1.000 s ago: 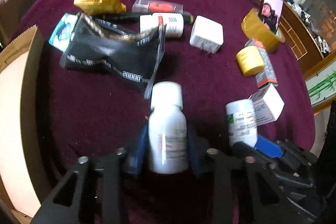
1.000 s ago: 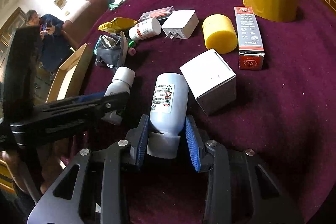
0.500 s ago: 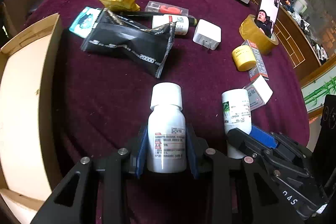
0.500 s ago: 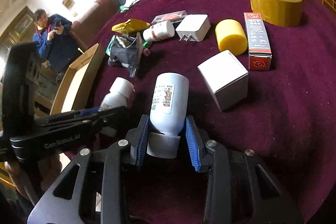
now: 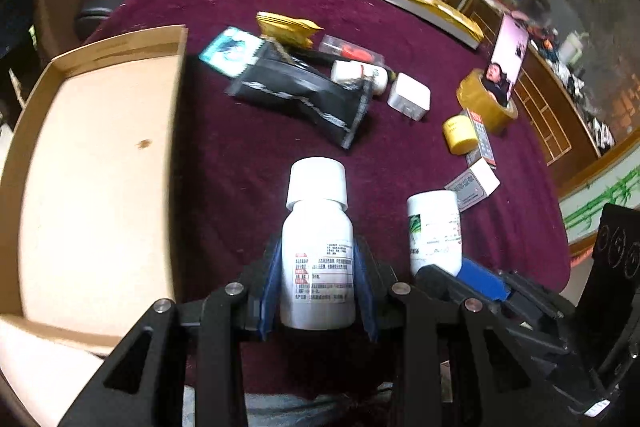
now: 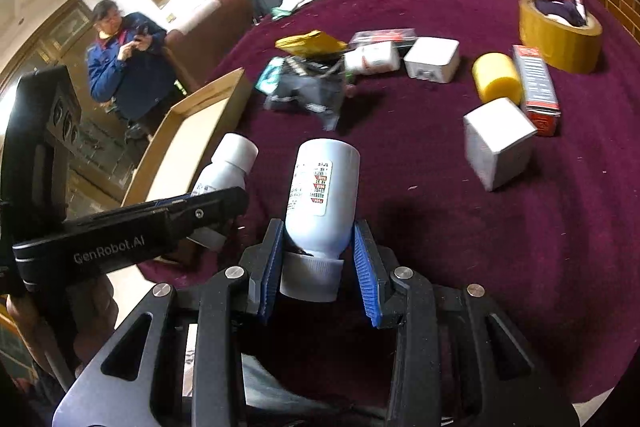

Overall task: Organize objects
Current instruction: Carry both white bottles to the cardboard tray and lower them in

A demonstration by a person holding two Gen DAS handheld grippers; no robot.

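Maroon tabletop (image 5: pixel 248 163) below, my left fingers (image 5: pixel 318 283) and right fingers (image 6: pixel 318 255) each pinch a light, rigid, slippery-looking pill bottle (image 5: pixel 318 247): mid-body left, cap-end right.

In the left wrist view, the cardboard box (image 5: pixel 96 163) fills the left of the frame. A foil pouch (image 5: pixel 304 99) lies at upper centre, a power adapter (image 5: pixel 410 101) to its right, a tape roll (image 5: pixel 486 103) farther right.
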